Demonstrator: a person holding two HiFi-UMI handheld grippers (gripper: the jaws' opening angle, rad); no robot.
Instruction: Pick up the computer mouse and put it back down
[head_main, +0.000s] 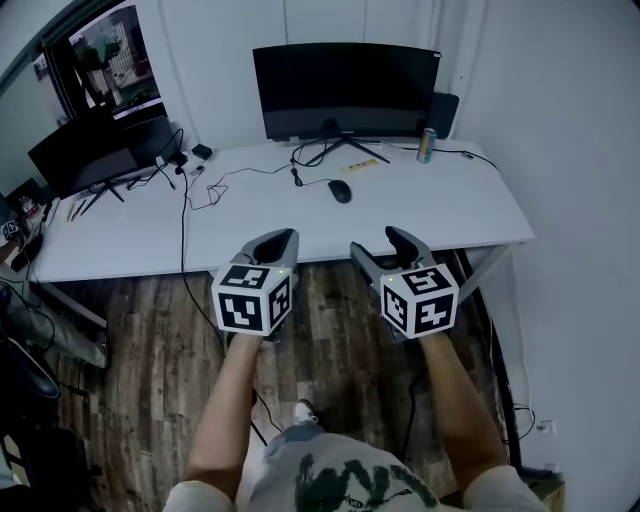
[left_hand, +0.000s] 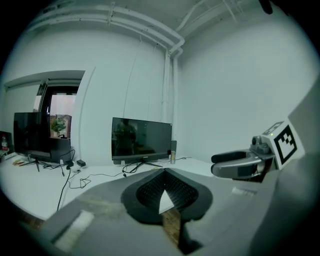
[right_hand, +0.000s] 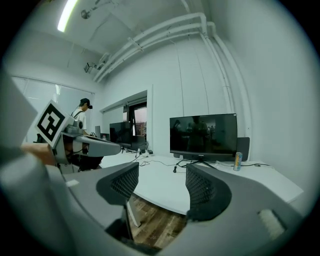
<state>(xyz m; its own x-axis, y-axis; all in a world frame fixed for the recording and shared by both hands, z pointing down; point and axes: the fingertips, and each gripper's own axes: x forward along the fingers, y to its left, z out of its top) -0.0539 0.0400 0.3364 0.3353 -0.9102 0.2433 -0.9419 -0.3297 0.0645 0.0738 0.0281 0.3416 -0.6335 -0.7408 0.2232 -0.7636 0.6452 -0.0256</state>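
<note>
The black computer mouse (head_main: 340, 191) lies on the white desk (head_main: 455, 215), in front of the centre monitor's stand. Both grippers hover over the wooden floor just short of the desk's front edge, well short of the mouse. My left gripper (head_main: 283, 238) (left_hand: 165, 171) has its jaws closed tip to tip with nothing between them. My right gripper (head_main: 378, 240) (right_hand: 162, 172) stands open, its dark ribbed pads apart and only desk and floor visible between them. Each gripper shows at the side of the other's view.
A dark monitor (head_main: 345, 90) stands at the back centre, with a drinks can (head_main: 426, 145) to its right. A second monitor (head_main: 85, 150) and loose cables (head_main: 215, 185) occupy the desk's left part. A person stands at the left in the right gripper view.
</note>
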